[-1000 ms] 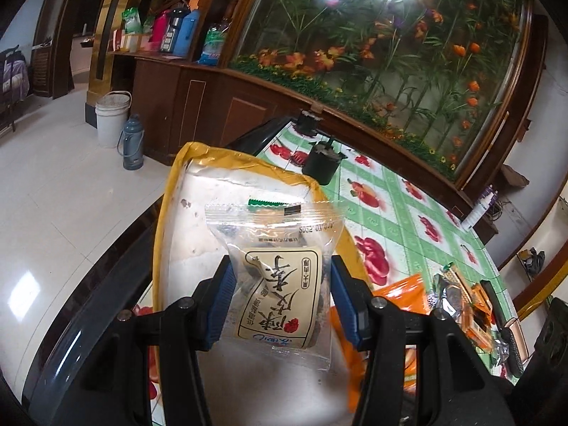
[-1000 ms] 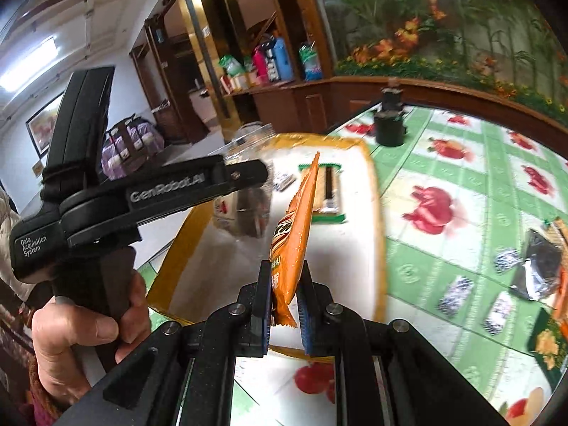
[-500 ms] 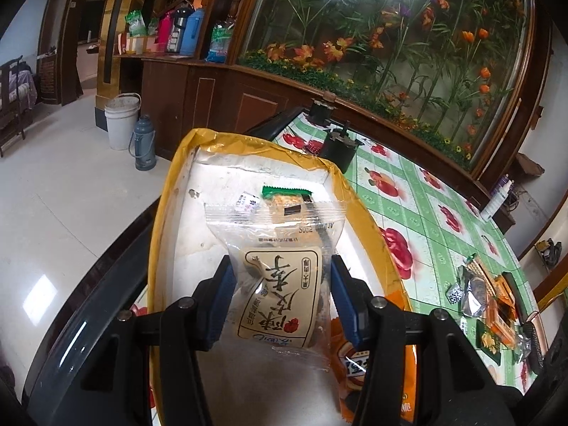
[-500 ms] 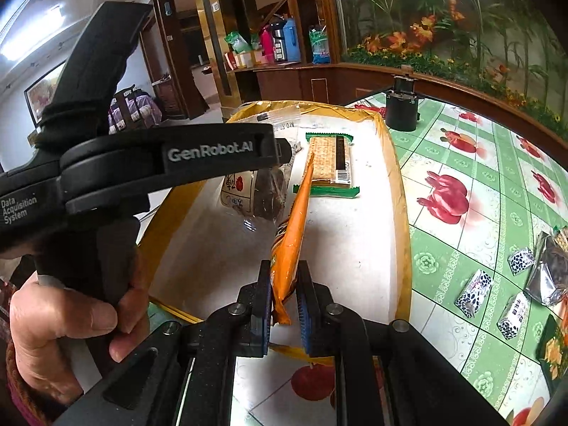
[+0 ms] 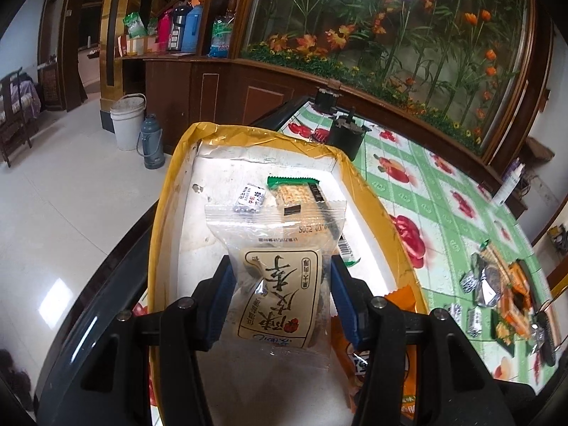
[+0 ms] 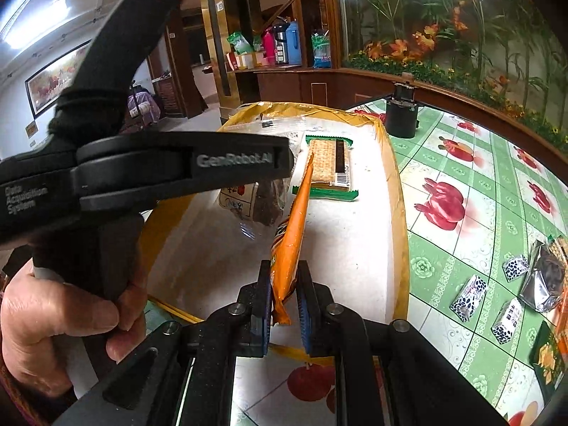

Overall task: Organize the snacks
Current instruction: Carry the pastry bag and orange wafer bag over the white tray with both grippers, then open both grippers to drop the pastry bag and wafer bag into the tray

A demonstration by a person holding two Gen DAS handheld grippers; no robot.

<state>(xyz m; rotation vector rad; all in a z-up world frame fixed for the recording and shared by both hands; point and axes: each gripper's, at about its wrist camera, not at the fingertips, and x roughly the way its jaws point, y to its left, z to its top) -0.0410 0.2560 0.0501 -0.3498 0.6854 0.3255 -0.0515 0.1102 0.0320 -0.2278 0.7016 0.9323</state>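
Item 1: left gripper (image 5: 280, 301), fingers clamped on a clear snack bag (image 5: 275, 266) with a cream label. Bag sits between the pads, its top seal standing up beyond the fingertips.

Item 2: right gripper (image 6: 284, 305), fingers pressed nearly together on an orange packet (image 6: 291, 234), held edge-on and rising away from the tips.

Item 3: tray (image 5: 167, 191), yellow-rimmed with a white floor. Since a second ago it has filled more of both views and both held snacks now hang over its floor rather than at its near end; grips unchanged. Judgement: both items are positioned for release, placement not yet done.

Item 4: already in the tray, beyond the left fingertips: a green-ended cracker pack (image 5: 301, 195) and a small white candy (image 5: 250, 198) just beside it.

Item 5: clearances. Bare white floor lies below and short of both sets of fingertips. Yellow rim is near on the left gripper's outer side. The two grippers are close together.

Item 6: loose snacks (image 6: 497, 301) wait on the tablecloth (image 6: 461, 163), well right of the right fingers.
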